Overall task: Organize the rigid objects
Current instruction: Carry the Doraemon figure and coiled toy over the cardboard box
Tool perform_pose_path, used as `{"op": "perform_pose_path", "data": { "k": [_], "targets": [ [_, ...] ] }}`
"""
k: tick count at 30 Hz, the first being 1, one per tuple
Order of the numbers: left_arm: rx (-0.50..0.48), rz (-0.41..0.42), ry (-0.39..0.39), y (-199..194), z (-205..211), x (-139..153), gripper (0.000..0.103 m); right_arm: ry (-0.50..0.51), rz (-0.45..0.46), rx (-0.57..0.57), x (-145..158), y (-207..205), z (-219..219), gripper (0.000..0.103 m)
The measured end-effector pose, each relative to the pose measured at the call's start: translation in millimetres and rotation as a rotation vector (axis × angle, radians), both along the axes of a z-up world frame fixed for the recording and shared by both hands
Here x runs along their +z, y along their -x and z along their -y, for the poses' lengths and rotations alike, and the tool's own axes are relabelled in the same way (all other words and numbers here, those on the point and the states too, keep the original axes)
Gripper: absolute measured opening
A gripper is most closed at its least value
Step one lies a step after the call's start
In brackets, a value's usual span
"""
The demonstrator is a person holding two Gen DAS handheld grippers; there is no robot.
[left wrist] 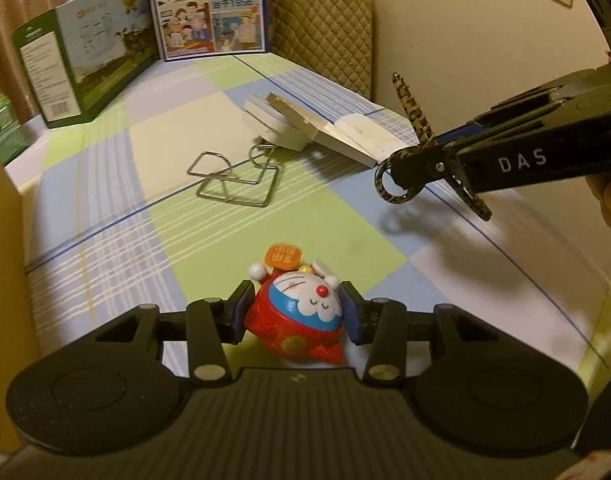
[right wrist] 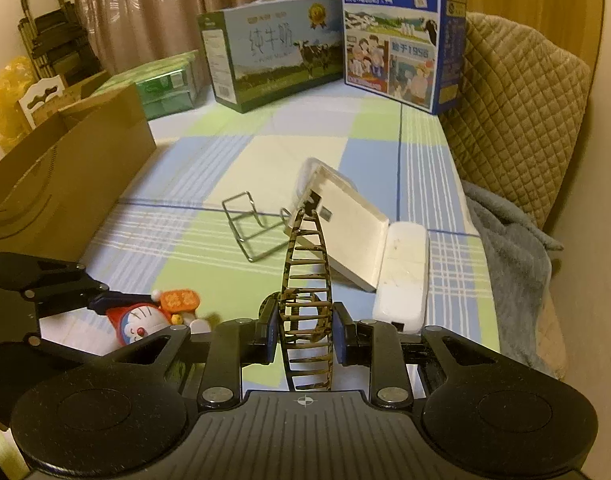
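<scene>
you are in the picking-up step. your left gripper (left wrist: 295, 312) is squeezed tight on the cat toy (left wrist: 295, 316), low over the checked cloth (left wrist: 185, 140). your right gripper (right wrist: 303, 334) pinches the spotted hair clip (right wrist: 305, 280) up in the air. next, carry both to the brown box (right wrist: 65, 176). you can't see inside that box.

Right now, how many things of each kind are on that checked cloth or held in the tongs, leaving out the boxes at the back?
Cat figure toy: 1
Patterned hair claw clip: 1
Wire stand: 1
White flat blocks: 2
Total: 5
</scene>
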State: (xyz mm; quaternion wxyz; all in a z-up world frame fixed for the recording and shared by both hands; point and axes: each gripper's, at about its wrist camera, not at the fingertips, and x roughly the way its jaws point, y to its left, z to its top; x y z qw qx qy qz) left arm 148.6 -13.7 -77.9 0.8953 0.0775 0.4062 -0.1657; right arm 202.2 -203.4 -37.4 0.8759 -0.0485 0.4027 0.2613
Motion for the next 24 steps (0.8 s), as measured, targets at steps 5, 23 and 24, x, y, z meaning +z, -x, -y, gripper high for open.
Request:
{"op": "perform_pose_path", "data": {
  "k": [5, 23, 24],
  "targets": [
    [0.028, 0.004, 0.018, 12, -11, 18, 0.04, 0.003, 0.019, 0.017, 16, 8, -7, 0.024],
    [0.157, 0.148, 0.027, 56, -85, 120, 0.04, -0.064, 0.12, 0.114, 102, 51, -67, 0.024],
    [0.167, 0.154, 0.025, 58, -92, 125, 0.04, -0.07, 0.122, 0.123, 105, 53, -73, 0.024]
  ]
}}
